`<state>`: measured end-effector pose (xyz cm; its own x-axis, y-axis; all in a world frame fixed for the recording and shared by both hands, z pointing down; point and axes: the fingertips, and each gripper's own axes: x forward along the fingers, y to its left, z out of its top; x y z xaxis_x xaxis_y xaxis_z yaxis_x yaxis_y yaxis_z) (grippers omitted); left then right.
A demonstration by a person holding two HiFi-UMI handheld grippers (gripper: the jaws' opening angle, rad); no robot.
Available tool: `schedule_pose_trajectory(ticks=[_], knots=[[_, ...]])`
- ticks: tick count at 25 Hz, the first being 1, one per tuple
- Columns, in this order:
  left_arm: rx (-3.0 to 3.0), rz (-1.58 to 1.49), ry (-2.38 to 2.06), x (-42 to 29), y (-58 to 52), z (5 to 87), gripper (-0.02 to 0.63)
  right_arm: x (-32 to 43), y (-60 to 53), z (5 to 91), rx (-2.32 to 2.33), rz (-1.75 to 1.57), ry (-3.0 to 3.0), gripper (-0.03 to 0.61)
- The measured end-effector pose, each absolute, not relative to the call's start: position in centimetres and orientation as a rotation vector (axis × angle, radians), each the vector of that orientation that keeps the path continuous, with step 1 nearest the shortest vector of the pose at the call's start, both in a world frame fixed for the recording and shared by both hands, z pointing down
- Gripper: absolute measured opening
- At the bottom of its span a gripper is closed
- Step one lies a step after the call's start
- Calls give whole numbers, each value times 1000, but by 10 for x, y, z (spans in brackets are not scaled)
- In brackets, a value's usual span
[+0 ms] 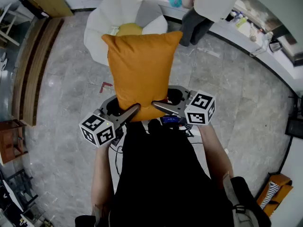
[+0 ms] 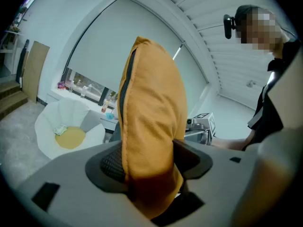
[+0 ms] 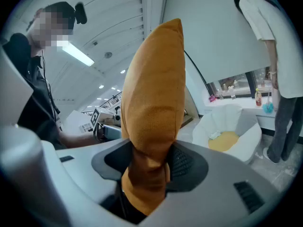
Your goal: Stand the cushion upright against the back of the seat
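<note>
An orange cushion (image 1: pixel 142 65) hangs upright in the air, gripped along its lower edge from both sides. My left gripper (image 1: pixel 131 112) is shut on its lower left corner, and my right gripper (image 1: pixel 158 106) is shut on its lower right corner. In the left gripper view the cushion (image 2: pixel 151 108) is pinched edge-on between the pads of the gripper (image 2: pixel 149 167). The right gripper view shows the same: the cushion (image 3: pixel 154 108) is squeezed in the gripper (image 3: pixel 147 167). Beyond the cushion stands a white petal-shaped seat (image 1: pixel 106 20) with a yellow seat pad (image 1: pixel 129 30), partly hidden by it.
A person in a white top (image 1: pixel 210 1) stands right of the seat, by a long counter (image 1: pixel 246 32) with bottles. A wooden bench (image 1: pixel 33 70) runs along the left. A red mark (image 1: pixel 105 86) is on the grey marble floor.
</note>
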<state>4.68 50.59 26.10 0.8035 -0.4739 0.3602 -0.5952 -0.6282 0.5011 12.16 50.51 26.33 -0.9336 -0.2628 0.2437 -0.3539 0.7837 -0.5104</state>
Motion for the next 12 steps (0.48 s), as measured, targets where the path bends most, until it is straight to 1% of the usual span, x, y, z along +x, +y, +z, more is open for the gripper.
schedule_pose_trajectory(ticks=[6,9,12], knots=[[2368,263,-792,52,507,268,301,127,506,271,480,845,-2809,233],[2362,254,-788,51,507,270,304,126,504,272,494,839,-2798,262],[2372,271,-788,53,507,269,308,128,505,272,501,827,-2790,265]])
